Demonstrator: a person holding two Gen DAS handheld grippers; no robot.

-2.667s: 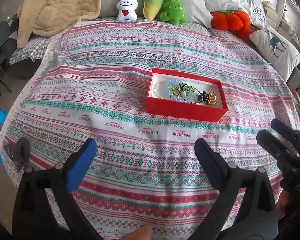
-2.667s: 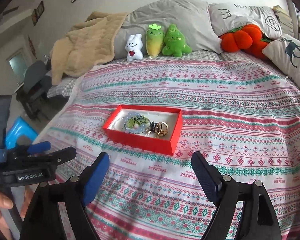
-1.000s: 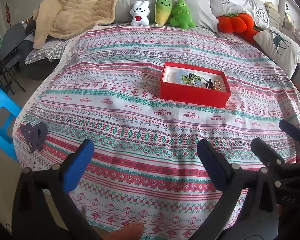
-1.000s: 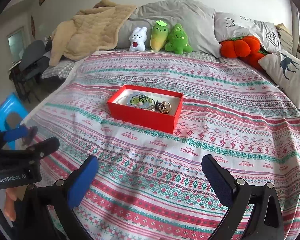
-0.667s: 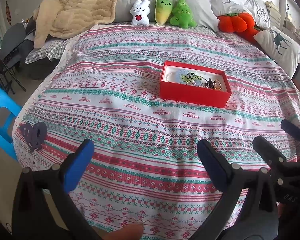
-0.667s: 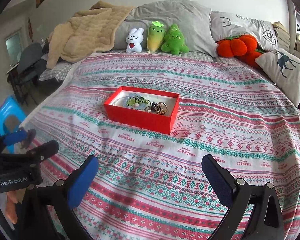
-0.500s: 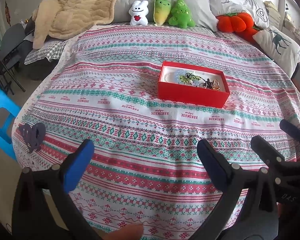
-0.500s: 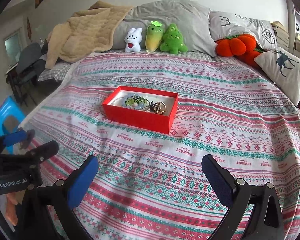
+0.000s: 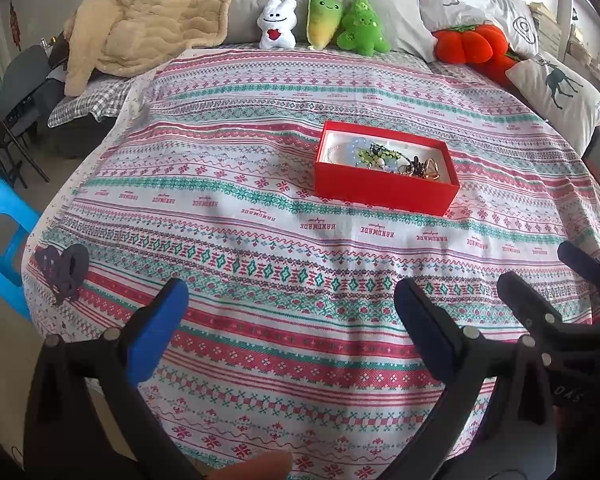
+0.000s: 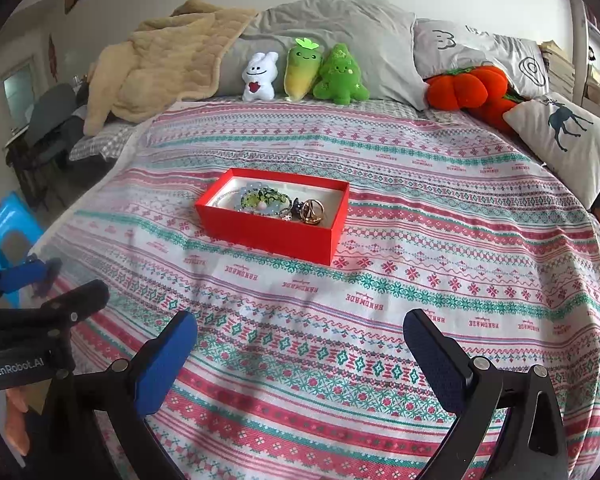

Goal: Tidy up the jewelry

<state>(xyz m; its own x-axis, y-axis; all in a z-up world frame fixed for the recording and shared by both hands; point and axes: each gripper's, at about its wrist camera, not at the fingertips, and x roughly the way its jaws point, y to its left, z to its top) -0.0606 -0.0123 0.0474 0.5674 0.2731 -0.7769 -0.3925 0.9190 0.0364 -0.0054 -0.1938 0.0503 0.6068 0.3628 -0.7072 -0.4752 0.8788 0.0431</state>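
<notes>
The left gripper (image 9: 288, 312) is hovering over the near part of the bed with its blue-padded jaws spread wide and nothing between them; the right gripper (image 10: 300, 344) is doing the same, just beside it. Beyond them, well apart, a shallow red rectangular cardboard box (image 10: 274, 232) with a white lining is sitting mid-bed, holding a tangle of jewelry (image 10: 278, 204): pale bead strands, a green beaded piece and gold-toned rings at its right end. The striped red, green and white knit-pattern bedspread (image 10: 420, 240) is showing "HANDMADE" repeated along its bands, and the left gripper's body is reading "GenRobot.AI" in the right wrist view. At the far end, three small plush toys (image 10: 304, 72) are leaning against a grey pillow (image 10: 360, 40).
</notes>
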